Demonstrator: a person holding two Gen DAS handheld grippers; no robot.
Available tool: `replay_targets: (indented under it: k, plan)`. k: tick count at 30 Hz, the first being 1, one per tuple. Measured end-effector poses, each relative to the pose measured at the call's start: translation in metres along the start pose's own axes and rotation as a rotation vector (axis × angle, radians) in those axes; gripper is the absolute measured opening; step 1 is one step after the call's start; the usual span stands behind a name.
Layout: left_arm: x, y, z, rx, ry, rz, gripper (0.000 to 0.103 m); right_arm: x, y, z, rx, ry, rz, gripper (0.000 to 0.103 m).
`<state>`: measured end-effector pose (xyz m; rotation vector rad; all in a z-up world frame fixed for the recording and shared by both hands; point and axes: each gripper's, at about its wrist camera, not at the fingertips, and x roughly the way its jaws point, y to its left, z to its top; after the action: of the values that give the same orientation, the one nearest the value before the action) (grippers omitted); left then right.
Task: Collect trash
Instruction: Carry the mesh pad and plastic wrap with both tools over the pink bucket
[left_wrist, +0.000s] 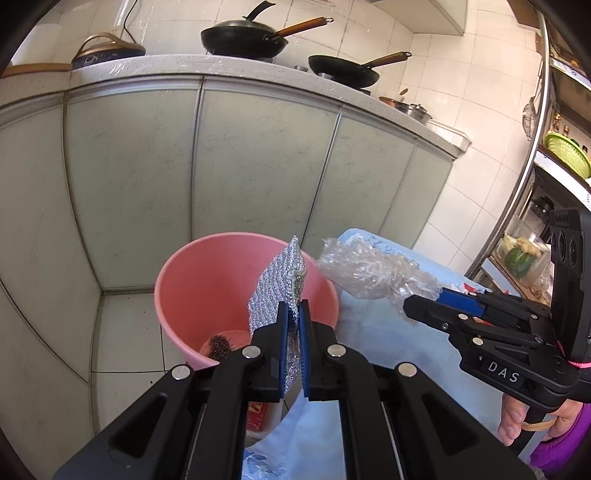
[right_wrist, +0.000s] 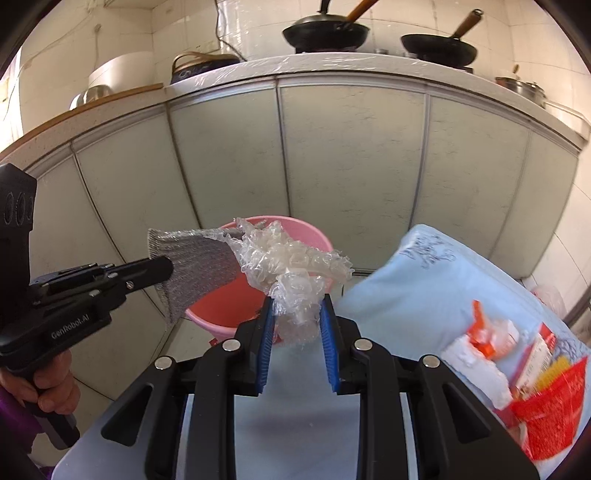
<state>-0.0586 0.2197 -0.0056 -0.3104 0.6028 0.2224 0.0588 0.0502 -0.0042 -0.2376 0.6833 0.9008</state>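
Through my left wrist camera, my left gripper (left_wrist: 293, 321) is pinched nearly closed on the lower edge of a silvery woven metallic scrubbing cloth (left_wrist: 277, 286), which stands upright with its long axis rising away from me, directly over the mouth of the round pink plastic bucket (left_wrist: 184, 280) on the tiled floor; this is the nearer hand, so I judge releasing here drops it inside. My right gripper (left_wrist: 424, 301) comes in from the right, carrying a crumpled clear plastic wrap (left_wrist: 369, 273) just beyond the bucket's right rim. Through my right wrist camera, the right gripper (right_wrist: 297, 321) is partly closed around that wrap (right_wrist: 291, 273), the bucket (right_wrist: 314, 236) ahead and slightly left, the pale blue cloth-covered table (right_wrist: 424, 280) close alongside.
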Motion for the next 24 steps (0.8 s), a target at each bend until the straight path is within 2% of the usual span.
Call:
replay_targets:
  k: [14, 24]
  plan:
    - [0.033, 0.039, -0.002, -0.063, 0.046, 0.064, 0.005, 0.072, 0.018, 0.012, -0.017, 0.101, 0.061, 0.025]
    - [0.048, 0.048, -0.002, -0.082, 0.061, 0.092, 0.006, 0.103, 0.015, 0.016, -0.003, 0.145, 0.073, 0.025]
